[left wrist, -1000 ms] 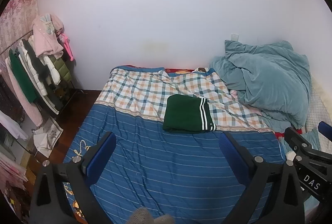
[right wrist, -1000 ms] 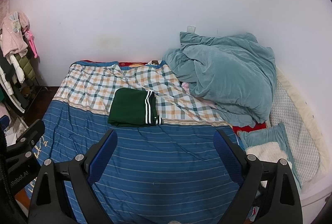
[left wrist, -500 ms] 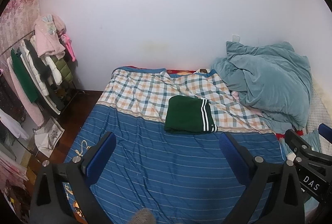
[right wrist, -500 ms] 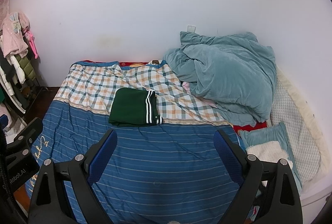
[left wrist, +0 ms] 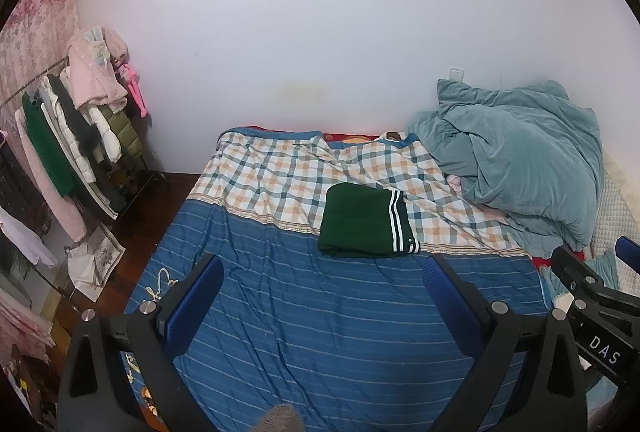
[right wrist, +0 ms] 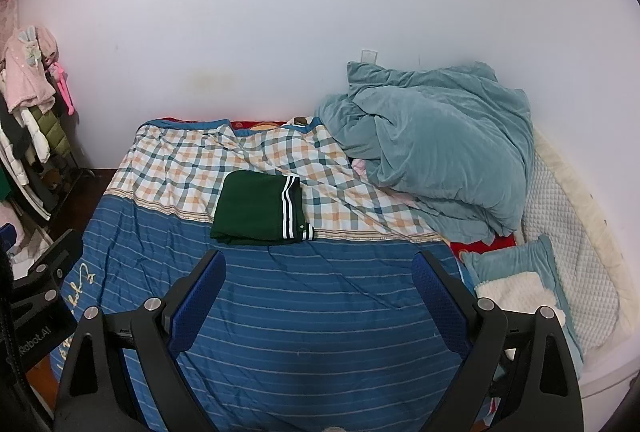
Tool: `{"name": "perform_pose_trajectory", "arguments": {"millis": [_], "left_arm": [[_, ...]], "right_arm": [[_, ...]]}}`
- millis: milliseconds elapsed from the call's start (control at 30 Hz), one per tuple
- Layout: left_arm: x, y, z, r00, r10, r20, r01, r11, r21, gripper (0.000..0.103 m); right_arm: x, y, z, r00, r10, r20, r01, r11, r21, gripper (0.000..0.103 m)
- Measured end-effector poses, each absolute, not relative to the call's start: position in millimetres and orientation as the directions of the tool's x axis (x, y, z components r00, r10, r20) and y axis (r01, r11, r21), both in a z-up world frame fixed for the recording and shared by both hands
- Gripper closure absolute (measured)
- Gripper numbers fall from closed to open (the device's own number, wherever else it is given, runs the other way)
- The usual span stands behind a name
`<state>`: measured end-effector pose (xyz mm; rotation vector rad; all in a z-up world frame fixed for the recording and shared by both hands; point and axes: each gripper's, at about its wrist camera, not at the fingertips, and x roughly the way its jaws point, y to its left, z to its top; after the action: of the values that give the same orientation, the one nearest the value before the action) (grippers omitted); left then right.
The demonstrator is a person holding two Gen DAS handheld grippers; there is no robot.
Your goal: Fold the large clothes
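Observation:
A dark green garment (left wrist: 366, 221) with white stripes lies folded into a neat rectangle on the bed, where the plaid part of the sheet meets the blue striped part (left wrist: 320, 312). It also shows in the right wrist view (right wrist: 260, 208). My left gripper (left wrist: 322, 282) is open and empty, held above the blue sheet, well short of the garment. My right gripper (right wrist: 316, 278) is open and empty, likewise back from the garment. The right gripper's body (left wrist: 592, 296) shows at the left view's right edge.
A crumpled teal duvet (right wrist: 436, 148) is heaped at the bed's far right, with a small teal and white pillow (right wrist: 516, 284) in front of it. A clothes rack (left wrist: 72, 136) with hanging coats stands on the left by the wall. Dark wooden floor (left wrist: 132, 232) lies beside the bed.
Both grippers have drifted slightly back and up, staying open. The folded garment has not moved.

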<state>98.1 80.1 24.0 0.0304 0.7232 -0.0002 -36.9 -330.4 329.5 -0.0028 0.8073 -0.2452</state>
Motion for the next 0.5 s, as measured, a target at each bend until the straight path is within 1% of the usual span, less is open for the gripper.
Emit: {"name": "perform_pose_trajectory", "arguments": {"millis": [500], "left_arm": [[90.7,88.9,20.4,0.747,0.025,-0.664,-0.011,1.000,0.025,0.001]], "right_arm": [[-43.7,-322.2,329.3,0.664,-0.217,-0.716,0.219,0.971,-0.091,0.008]]}}
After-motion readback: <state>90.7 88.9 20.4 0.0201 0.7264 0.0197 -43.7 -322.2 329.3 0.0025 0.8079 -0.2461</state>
